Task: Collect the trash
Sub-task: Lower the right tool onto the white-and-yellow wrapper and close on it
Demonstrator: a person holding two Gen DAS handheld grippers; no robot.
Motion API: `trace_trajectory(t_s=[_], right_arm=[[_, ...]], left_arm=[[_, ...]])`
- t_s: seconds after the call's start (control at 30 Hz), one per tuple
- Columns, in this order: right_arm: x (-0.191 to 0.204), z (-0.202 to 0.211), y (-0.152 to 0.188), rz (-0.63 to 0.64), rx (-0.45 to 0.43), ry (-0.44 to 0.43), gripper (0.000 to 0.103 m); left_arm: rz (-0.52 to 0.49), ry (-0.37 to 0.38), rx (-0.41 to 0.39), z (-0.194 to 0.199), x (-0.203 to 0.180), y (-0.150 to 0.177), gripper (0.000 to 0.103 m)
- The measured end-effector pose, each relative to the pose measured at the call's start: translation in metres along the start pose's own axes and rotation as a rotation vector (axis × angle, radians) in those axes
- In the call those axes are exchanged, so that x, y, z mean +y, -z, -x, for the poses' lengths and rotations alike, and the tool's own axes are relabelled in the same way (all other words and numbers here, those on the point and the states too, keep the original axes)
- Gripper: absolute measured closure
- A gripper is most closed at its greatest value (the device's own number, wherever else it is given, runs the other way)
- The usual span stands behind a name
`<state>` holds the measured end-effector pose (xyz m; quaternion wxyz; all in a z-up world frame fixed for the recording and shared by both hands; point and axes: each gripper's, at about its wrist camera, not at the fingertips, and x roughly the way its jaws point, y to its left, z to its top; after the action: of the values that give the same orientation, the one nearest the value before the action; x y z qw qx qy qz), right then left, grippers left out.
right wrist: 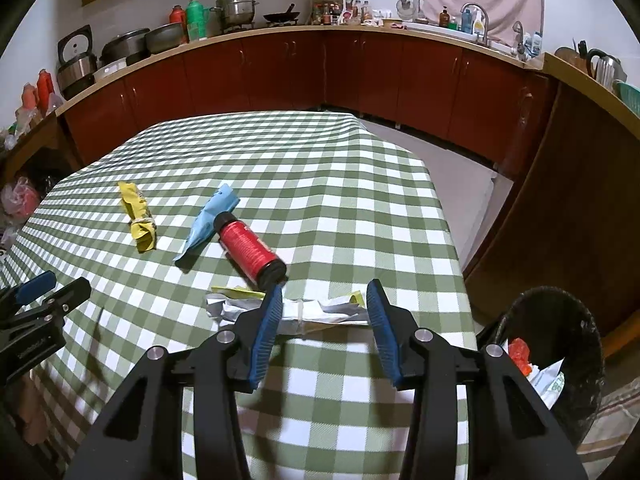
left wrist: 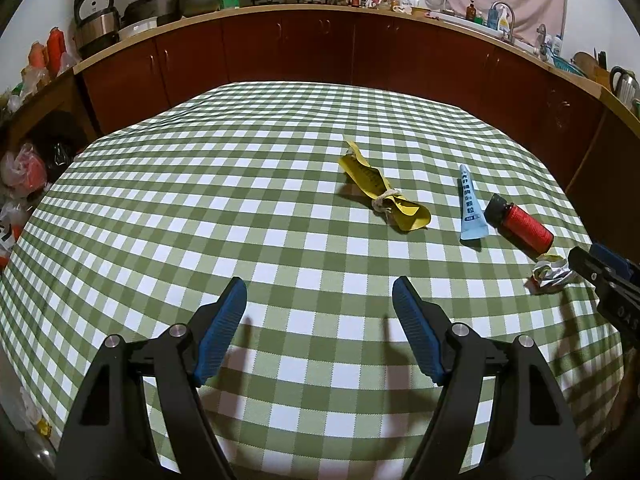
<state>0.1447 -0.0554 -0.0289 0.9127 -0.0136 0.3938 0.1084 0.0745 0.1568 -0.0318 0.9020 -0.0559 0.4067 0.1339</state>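
Observation:
Four pieces of trash lie on the green checked table (left wrist: 200,200): a yellow wrapper tied with string (left wrist: 382,194) (right wrist: 138,216), a light blue sachet (left wrist: 470,210) (right wrist: 210,222), a red bottle with a black cap (left wrist: 522,222) (right wrist: 250,246), and a crumpled white and silver wrapper (left wrist: 550,274) (right wrist: 308,312). My right gripper (right wrist: 322,308) is open, its fingers on either side of the white wrapper, apart from it. My left gripper (left wrist: 320,308) is open and empty over bare cloth, left of the trash.
A black bin (right wrist: 560,360) with trash inside stands on the floor off the table's right edge. Brown kitchen cabinets (right wrist: 280,68) with pots and bottles run behind the table. Plastic bags (left wrist: 20,172) lie on the floor at the left.

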Motion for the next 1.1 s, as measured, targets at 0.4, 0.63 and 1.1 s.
trace_trajectory(t_s=[0.4,0.63,1.1], right_arm=[[0.026,0.003,0.011,0.019,0.030,-0.069,0.059],[0.047,0.005,0.015,0.054,0.040,-0.104,0.059],[0.037,0.015,0.011,0.000,0.011,-0.048,0.058]], left_arm=[[0.012,-0.008,-0.007,0.004,0.008,0.000,0.029],[0.028,-0.020,-0.002,0.004,0.018,0.001,0.029],[0.041,-0.024,-0.001,0.003,0.027,0.003,0.029]])
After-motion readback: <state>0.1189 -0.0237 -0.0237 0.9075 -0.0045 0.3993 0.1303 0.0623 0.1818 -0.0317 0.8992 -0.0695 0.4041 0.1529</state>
